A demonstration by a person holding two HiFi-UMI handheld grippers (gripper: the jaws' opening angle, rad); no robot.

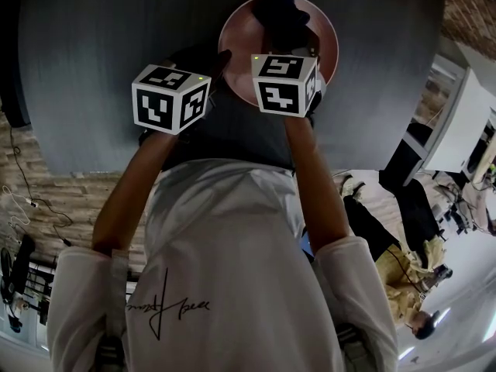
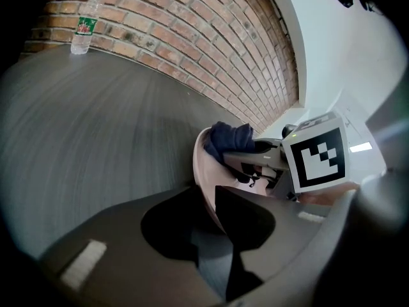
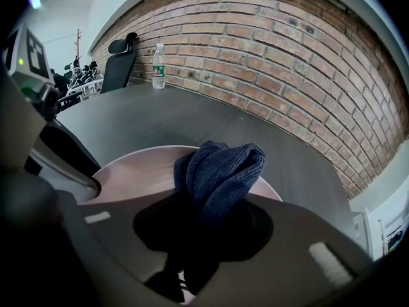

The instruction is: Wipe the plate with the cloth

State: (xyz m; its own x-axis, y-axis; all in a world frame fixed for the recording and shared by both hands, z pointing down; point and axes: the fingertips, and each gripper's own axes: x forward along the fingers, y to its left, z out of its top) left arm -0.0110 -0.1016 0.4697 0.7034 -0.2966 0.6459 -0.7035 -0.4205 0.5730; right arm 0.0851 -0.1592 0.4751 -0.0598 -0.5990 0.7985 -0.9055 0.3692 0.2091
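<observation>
The round pink plate (image 1: 237, 43) lies on the dark grey surface (image 1: 101, 53), its near rim in the left tool (image 2: 214, 211), with the dark blue knitted cloth (image 3: 220, 168) on it held in the right tool (image 3: 195, 235), and a clear plastic water bottle (image 3: 159, 66) far behind beside the brick wall (image 3: 287, 56).

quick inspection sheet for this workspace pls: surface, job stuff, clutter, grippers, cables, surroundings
surface: round dark grey table
job's things: pink plate on the table; dark blue cloth bunched up over it
clutter: one water bottle, upright near the table's far edge
grippers: right gripper shut on the cloth, over the plate; left gripper has the plate's rim between its jaws, whether it grips is unclear
cables: thin cable off the table, along the stone wall
surroundings: brick wall behind the table; black office chair at its far side
</observation>
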